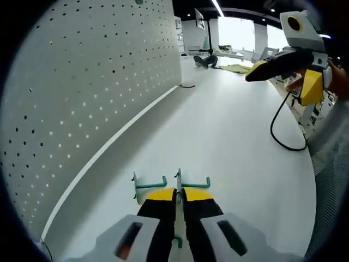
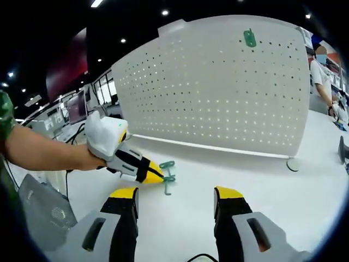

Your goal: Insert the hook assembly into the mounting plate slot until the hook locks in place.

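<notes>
Dominating the upper left of the left gripper view, the white pegboard stands upright on the white surface; in the right gripper view it fills the centre, with a green clip already mounted near its top. We judge this board to be the mounting plate. Our left claw is clamped on the green hook assembly low in the frame, at the surface and well apart from the board. Our right claw stands with jaws spread, holding nothing. Step in hand: hook grasped, transport not yet begun. Next move calls for lifting the hook, aligning its prongs with a row of holes, then pressing in.
</notes>
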### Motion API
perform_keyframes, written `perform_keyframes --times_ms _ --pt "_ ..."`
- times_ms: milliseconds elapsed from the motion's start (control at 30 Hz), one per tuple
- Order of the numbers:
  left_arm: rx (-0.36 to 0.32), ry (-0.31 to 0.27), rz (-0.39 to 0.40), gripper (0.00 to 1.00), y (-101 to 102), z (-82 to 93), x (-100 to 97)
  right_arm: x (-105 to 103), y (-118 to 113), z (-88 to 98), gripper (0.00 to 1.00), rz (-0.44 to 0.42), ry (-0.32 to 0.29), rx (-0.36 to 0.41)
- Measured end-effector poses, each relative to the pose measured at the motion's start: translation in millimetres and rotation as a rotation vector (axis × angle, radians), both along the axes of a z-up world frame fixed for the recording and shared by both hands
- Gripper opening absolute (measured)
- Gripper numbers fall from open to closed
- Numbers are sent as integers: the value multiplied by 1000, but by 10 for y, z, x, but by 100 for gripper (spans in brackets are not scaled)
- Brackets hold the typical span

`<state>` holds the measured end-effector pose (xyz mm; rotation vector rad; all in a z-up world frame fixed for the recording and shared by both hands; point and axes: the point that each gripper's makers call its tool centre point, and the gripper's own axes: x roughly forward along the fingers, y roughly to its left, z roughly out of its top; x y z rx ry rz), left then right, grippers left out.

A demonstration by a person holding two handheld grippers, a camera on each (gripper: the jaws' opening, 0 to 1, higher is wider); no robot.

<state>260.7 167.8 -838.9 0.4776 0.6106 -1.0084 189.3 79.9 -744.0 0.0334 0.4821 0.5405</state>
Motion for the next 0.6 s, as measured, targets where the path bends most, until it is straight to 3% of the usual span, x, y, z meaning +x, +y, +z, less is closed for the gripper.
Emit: perform_keyframes --times_ms 400,600 --pt "1 -4 18 4 41 6 7 -5 7 -4 55 4 1 -4" --pt "8 8 25 8 64 -21 -7 -3 4 -11 55 5 4 -5"
